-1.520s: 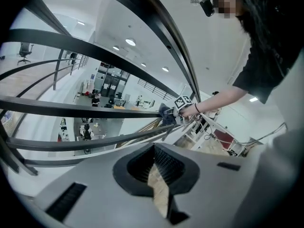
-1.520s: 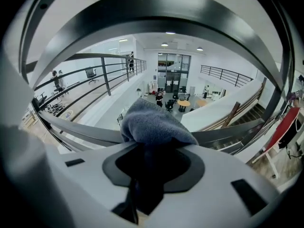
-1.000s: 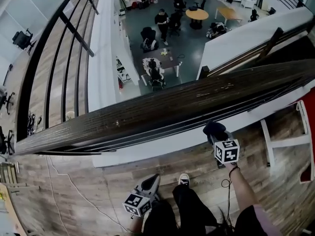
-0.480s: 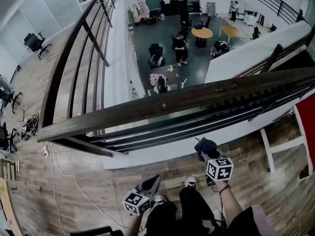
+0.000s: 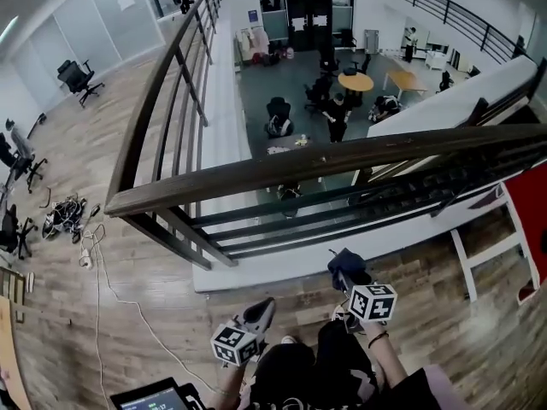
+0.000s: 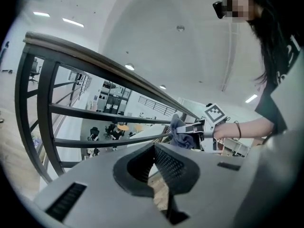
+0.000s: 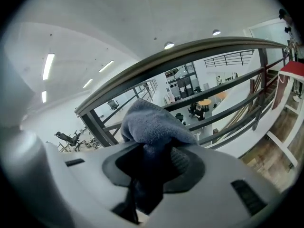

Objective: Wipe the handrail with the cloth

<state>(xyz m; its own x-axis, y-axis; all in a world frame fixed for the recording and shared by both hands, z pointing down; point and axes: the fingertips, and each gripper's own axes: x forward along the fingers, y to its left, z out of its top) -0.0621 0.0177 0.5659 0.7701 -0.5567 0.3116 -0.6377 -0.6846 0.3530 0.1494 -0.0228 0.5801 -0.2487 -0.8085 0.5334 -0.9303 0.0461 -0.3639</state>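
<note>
Handrail: the dark wooden handrail (image 5: 325,165) crosses the head view from 9 o'clock to 3 o'clock, with its corner post at the 9 o'clock end.
Cloth: the grey-blue cloth (image 5: 340,261) is bunched at the tip of the right gripper (image 5: 352,278), at about 5 o'clock, below the rail and clear of it.
Right gripper: its jaws are clamped on the cloth, which bulges out in front of them.
Left gripper: the left gripper (image 5: 261,313) is low at 6 o'clock; its jaws are together with nothing between them.
Change: a second ago the cloth was up against the rail's near edge. It has since dropped back toward the person, and the corner end has come into view.
Meaning: the wiping contact looks broken. My guess is a stroke has ended, and the cloth must go back onto the rail for more wiping.
</note>
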